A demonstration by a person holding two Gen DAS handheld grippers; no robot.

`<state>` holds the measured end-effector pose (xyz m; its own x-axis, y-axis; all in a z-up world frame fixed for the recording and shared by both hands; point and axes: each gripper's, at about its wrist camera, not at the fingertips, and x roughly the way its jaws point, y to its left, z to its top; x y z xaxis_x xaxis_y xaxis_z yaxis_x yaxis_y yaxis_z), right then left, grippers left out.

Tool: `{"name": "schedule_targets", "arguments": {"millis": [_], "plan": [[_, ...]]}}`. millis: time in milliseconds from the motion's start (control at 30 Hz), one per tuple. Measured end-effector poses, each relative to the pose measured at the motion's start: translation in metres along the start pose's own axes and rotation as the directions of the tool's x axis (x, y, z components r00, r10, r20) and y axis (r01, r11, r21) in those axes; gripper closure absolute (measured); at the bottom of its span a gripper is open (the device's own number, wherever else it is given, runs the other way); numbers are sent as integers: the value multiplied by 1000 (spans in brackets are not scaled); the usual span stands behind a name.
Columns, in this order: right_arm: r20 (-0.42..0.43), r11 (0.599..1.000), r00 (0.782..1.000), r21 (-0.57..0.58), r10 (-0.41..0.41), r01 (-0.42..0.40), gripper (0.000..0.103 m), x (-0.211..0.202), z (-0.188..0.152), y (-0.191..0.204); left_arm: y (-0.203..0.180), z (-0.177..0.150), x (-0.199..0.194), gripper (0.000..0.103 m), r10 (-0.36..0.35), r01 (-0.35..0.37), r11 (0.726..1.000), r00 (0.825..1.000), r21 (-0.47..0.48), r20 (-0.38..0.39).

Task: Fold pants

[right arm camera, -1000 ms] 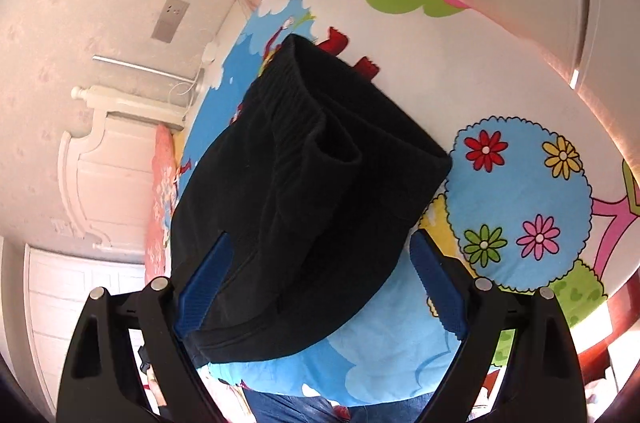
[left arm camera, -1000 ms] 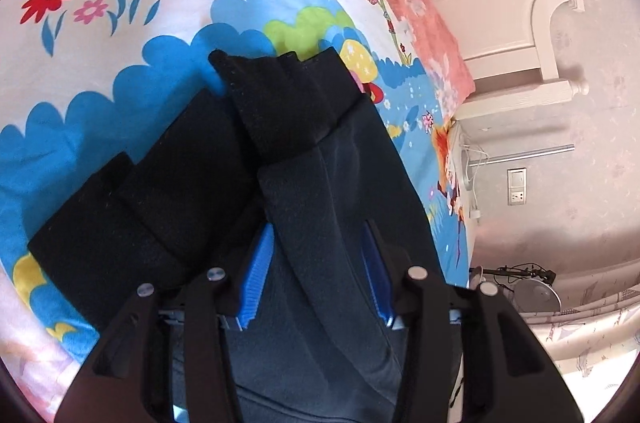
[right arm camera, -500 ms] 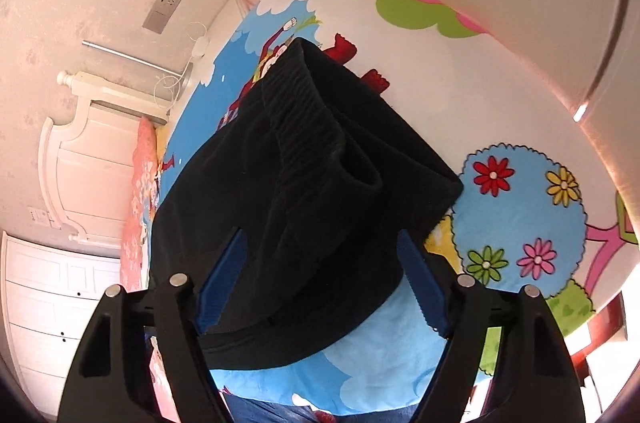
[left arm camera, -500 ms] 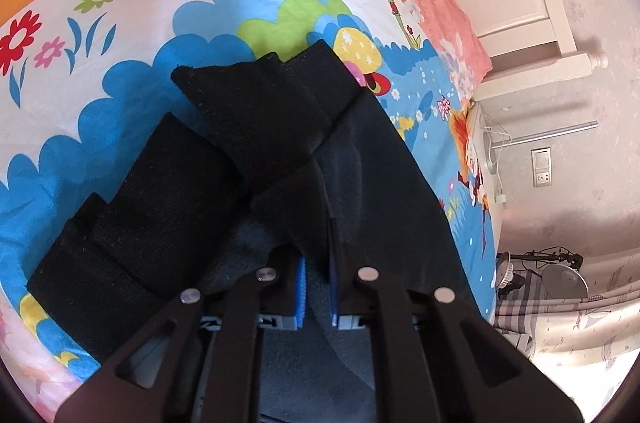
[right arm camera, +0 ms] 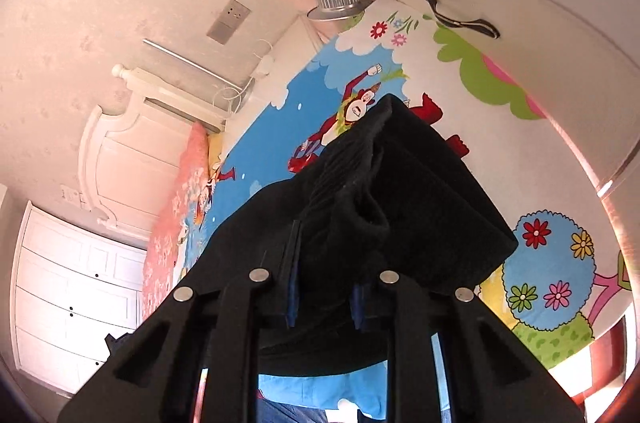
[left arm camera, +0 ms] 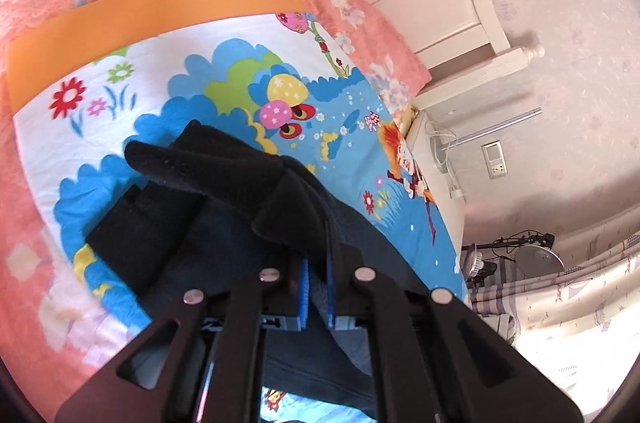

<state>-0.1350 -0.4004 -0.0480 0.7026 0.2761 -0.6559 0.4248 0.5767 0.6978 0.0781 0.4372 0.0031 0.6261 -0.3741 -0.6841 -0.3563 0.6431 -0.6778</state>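
Right gripper jaws now closed on black pants; left gripper jaws pinch fold, lifted above bed sheet.

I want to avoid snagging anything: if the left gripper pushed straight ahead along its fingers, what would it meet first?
The left gripper is already shut on the black fleece pants; straight ahead it would only meet more bunched fabric, probably before the cartoon-print bedsheet.

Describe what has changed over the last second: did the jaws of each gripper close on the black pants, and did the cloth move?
Both closed. The left gripper, open a second ago, shut on the black pants by half a second ago and has since raised that fold off the bed. The right gripper, open until half a second ago, is now shut on the waistband end. The cartoon bedsheet stays flat.
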Motion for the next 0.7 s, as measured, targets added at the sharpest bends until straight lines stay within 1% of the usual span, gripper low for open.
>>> {"name": "schedule_targets", "arguments": {"millis": [33,67,100,133,167,200,300,367,400,433,467,500,533,567,600,633,667,700], "plan": [[-16,999,999,3,-32,32,82,6,-2,-10,11,-7,-2,97,11,-11,1000,1000,-15,2],[-57,998,996,30,-62,64,82,19,-5,-28,25,-13,2,97,29,-30,999,1000,-26,-5],[-97,994,992,61,-79,85,82,32,-9,-44,46,-20,12,97,42,-45,997,998,-63,-40],[-131,991,987,78,-94,104,82,43,-13,-56,66,-25,21,97,36,-45,993,996,-113,-78],[-148,990,983,83,-105,118,82,50,-18,-65,82,-31,28,97,28,-44,988,994,-149,-106],[-145,991,985,81,-94,107,83,50,-19,-67,93,-37,32,97,33,-51,986,993,-160,-117],[-139,993,986,61,-87,96,83,45,-14,-60,103,-40,35,94,9,-34,982,991,-185,-137],[-144,994,985,48,-90,98,83,46,-10,-54,105,-34,35,91,-12,-20,976,989,-216,-146],[-145,994,985,44,-91,99,83,46,-10,-52,105,-32,35,87,-23,-12,973,989,-230,-147],[-146,994,985,42,-93,100,83,46,-9,-51,104,-29,35,81,-34,-2,970,989,-242,-145],[-148,994,984,45,-95,103,83,46,-9,-52,102,-26,35,80,-35,0,969,989,-245,-141],[-151,993,984,51,-98,107,83,47,-10,-54,99,-23,35,80,-18,-16,972,989,-234,-145],[-155,992,983,55,-102,111,83,47,-11,-56,96,-21,36,90,2,-36,974,988,-224,-152],[-156,992,982,58,-102,113,83,48,-10,-56,89,-20,38,94,21,-53,979,987,-199,-158],[-154,992,983,60,-99,110,83,48,-10,-55,73,-16,35,95,60,-80,988,987,-132,-150],[-151,993,984,61,-95,105,83,47,-9,-53,45,-13,25,95,81,-85,996,991,-31,-108],[-144,993,986,61,-88,98,83,43,-9,-51,24,-13,13,95,72,-69,997,996,47,-61],[-138,994,987,57,-84,93,83,39,-10,-49,3,-18,-6,95,68,-68,988,998,141,3]]}}
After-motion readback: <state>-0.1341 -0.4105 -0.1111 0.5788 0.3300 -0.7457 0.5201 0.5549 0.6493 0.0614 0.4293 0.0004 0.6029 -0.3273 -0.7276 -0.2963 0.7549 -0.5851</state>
